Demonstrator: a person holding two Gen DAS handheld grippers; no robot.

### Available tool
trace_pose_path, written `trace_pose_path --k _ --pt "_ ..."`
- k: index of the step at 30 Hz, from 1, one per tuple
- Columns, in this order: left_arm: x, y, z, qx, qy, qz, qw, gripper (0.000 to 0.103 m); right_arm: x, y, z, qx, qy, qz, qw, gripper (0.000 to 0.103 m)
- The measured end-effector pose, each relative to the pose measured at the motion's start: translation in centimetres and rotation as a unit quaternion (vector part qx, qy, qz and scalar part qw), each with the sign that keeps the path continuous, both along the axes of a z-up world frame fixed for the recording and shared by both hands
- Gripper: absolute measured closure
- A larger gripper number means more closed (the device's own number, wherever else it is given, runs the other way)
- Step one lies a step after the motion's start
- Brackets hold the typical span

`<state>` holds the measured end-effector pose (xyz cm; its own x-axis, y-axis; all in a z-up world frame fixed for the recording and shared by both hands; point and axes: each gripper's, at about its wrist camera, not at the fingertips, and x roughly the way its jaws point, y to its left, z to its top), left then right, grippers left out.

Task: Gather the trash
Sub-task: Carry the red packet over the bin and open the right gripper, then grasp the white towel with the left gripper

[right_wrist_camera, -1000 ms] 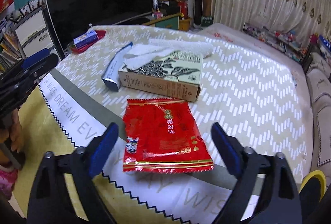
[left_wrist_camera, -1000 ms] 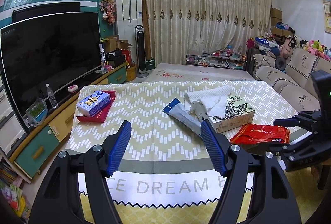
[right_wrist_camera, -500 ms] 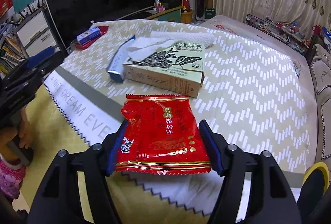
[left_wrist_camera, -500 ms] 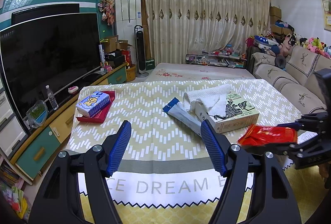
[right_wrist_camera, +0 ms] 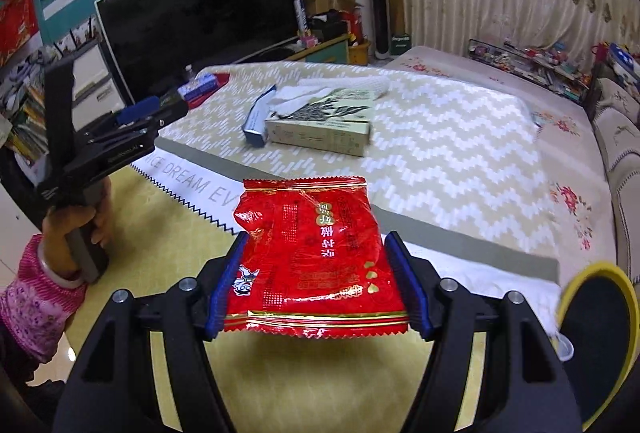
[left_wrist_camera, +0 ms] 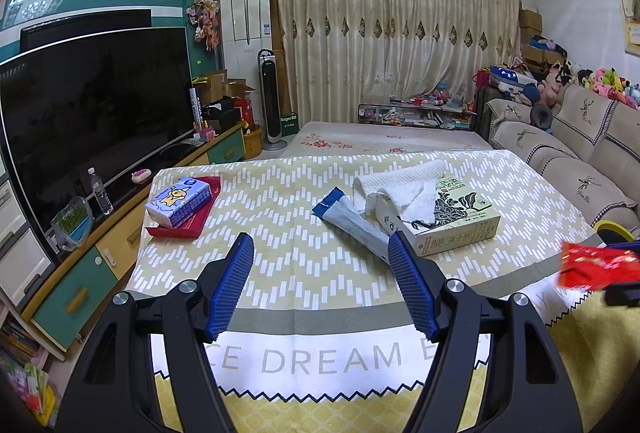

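A red snack packet (right_wrist_camera: 312, 253) hangs off the table's front edge with my right gripper (right_wrist_camera: 317, 236) shut on its two sides. In the left wrist view the same packet (left_wrist_camera: 596, 267) shows blurred at the far right. My left gripper (left_wrist_camera: 320, 237) stands open over the patterned tablecloth (left_wrist_camera: 280, 253), nothing between its fingers. A hand in a pink sleeve holds it at the left of the right wrist view (right_wrist_camera: 148, 109). Beyond it lie a blue-and-grey wrapper (left_wrist_camera: 352, 221), a printed carton (left_wrist_camera: 452, 221) and a white towel (left_wrist_camera: 404, 185) draped over the carton.
A blue tissue pack (left_wrist_camera: 178, 199) rests on a red tray (left_wrist_camera: 188, 229) at the table's left. A black bin with a yellow rim (right_wrist_camera: 592, 317) stands low at the right. A large TV (left_wrist_camera: 92, 105) and cabinet line the left, a sofa (left_wrist_camera: 560, 161) the right.
The right gripper shut on the red packet, lifted it off the cloth and carried it back past the table's front edge. The left gripper has stayed still and open.
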<state>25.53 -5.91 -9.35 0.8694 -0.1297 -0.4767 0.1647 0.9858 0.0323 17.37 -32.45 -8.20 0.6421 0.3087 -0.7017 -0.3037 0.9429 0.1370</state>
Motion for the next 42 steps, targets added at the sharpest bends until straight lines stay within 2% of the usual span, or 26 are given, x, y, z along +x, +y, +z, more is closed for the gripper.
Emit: trace_pose_path --k 4,9,14,19,21,25,26,27,33,38,42 --pt "0.1 -0.1 -0.1 0.003 0.000 -0.001 1.0000 0.034 -1.5 -2.7 0.7 -0.001 -0.012 -0.037 0.999 0.038" --pt "0.1 0.0 -0.1 0.003 0.001 -0.001 1.0000 0.034 -3.2 -8.5 0.6 -0.002 -0.019 -0.116 0.993 0.038" --pt "0.2 0.0 -0.1 0.000 0.003 0.000 1.0000 0.034 -4.8 -16.1 -0.8 -0.006 -0.009 -0.222 0.975 0.038" --pt "0.3 0.0 -0.3 -0.001 0.007 0.002 1.0000 0.034 -5.4 -22.0 -3.2 -0.015 0.015 -0.303 0.953 0.038" --pt "0.3 0.1 -0.3 -0.002 0.007 0.002 1.0000 0.034 -5.5 -23.3 -3.9 -0.018 0.021 -0.319 0.947 0.038" --pt "0.3 0.1 -0.2 -0.001 0.007 0.002 1.0000 0.034 -4.8 -25.0 -5.7 -0.031 0.041 -0.339 0.939 0.035" --pt "0.3 0.1 -0.2 -0.001 0.007 0.002 1.0000 0.034 -4.7 -25.2 -6.0 -0.039 0.044 -0.346 0.936 0.024" --pt "0.3 0.1 -0.3 -0.002 0.007 0.002 1.0000 0.034 -4.7 -25.2 -6.1 -0.045 0.043 -0.353 0.934 0.018" --pt "0.4 0.1 -0.3 -0.001 0.008 0.001 1.0000 0.031 -5.2 -24.6 -5.8 -0.039 0.030 -0.372 0.927 0.018" --pt "0.8 -0.4 -0.6 0.010 0.015 0.007 0.9998 0.030 -5.6 -23.5 -5.7 -0.030 0.024 -0.363 0.931 0.016" --pt "1.6 -1.2 -1.0 0.017 0.043 0.006 0.9989 0.030 -5.8 -22.7 -5.6 -0.030 0.020 -0.354 0.934 0.016"
